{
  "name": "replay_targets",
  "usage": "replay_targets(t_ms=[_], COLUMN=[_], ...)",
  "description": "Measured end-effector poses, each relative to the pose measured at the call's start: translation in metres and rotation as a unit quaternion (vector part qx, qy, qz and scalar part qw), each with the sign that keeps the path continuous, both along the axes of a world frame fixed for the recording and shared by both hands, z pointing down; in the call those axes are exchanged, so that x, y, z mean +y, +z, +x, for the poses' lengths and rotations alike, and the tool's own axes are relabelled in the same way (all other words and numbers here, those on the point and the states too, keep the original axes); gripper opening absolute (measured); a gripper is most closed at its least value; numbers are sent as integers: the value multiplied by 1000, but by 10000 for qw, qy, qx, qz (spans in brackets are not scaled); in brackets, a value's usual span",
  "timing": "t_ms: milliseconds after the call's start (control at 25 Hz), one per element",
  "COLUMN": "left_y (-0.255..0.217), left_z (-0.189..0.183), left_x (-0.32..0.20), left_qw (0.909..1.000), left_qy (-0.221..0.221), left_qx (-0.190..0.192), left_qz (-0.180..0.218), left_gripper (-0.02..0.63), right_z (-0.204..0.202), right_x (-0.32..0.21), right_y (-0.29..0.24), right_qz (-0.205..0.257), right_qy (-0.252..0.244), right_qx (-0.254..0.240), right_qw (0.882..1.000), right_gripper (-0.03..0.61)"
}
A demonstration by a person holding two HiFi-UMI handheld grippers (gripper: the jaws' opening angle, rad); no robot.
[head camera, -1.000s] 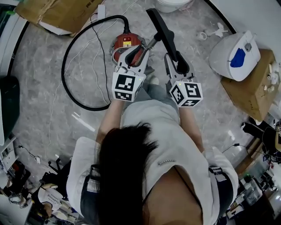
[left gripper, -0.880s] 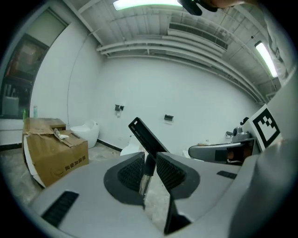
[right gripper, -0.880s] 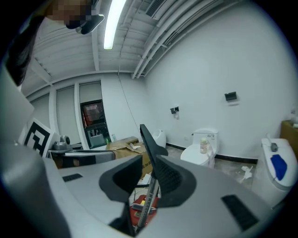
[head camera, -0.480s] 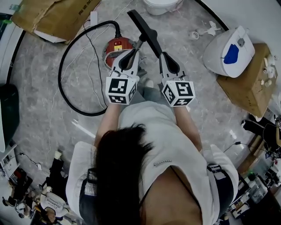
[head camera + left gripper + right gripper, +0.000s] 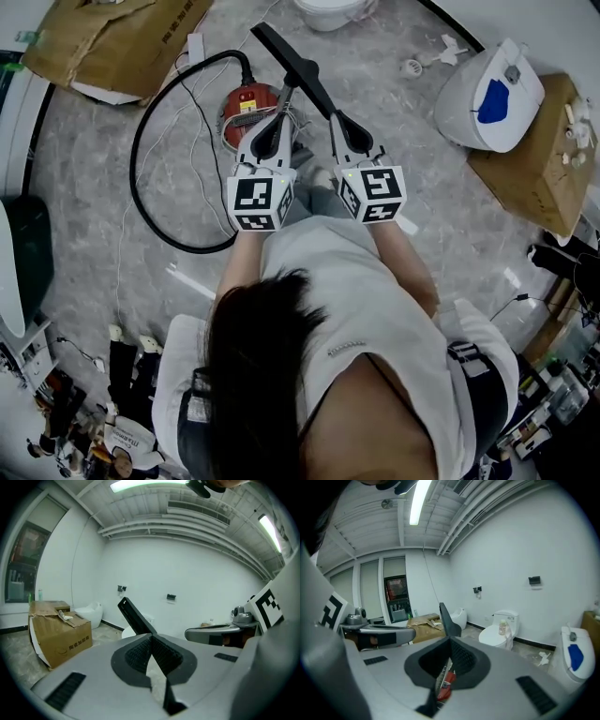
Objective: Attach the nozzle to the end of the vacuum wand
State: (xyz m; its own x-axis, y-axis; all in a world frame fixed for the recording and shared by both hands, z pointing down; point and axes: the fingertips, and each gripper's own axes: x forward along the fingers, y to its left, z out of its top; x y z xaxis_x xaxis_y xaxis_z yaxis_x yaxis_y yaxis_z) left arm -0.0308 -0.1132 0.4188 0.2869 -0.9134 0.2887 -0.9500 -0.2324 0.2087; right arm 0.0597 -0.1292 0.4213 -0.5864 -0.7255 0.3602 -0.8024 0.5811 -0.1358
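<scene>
In the head view the long black nozzle (image 5: 291,61) slants up-left, held off the floor. A thin metal wand (image 5: 294,97) runs from its middle down to my left gripper (image 5: 284,114). Those jaws have just closed and now pinch the wand at their tips. My right gripper (image 5: 336,117) has also just closed, on the nozzle's near end. The nozzle (image 5: 133,616) rises straight from the shut tips of the left gripper (image 5: 151,637). In the right gripper view it shows edge-on (image 5: 447,616) above the shut right gripper (image 5: 450,639). The grip points themselves are hidden.
The red vacuum canister (image 5: 246,105) sits on the floor under the grippers, its black hose (image 5: 141,159) looping left. Cardboard boxes (image 5: 112,37) lie at the far left and another box (image 5: 534,159) at the right. A white toilet (image 5: 492,94) stands at the right.
Both grippers' jaws stood apart a second ago and are now closed. The grippers and nozzle have drifted slightly left in the head view.
</scene>
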Motion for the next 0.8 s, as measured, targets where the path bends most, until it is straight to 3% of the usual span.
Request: replay_targets(t_ms=[800], left_y=[0], left_z=[27], left_x=[6], left_qw=[9993], left_qy=[197], left_qx=[-307], left_qz=[63], left_gripper=[2], right_z=[-4], right_x=[16], right_y=[4], right_qz=[50], right_qy=[-351], right_qx=[264], right_qw=[9990], right_gripper=[14])
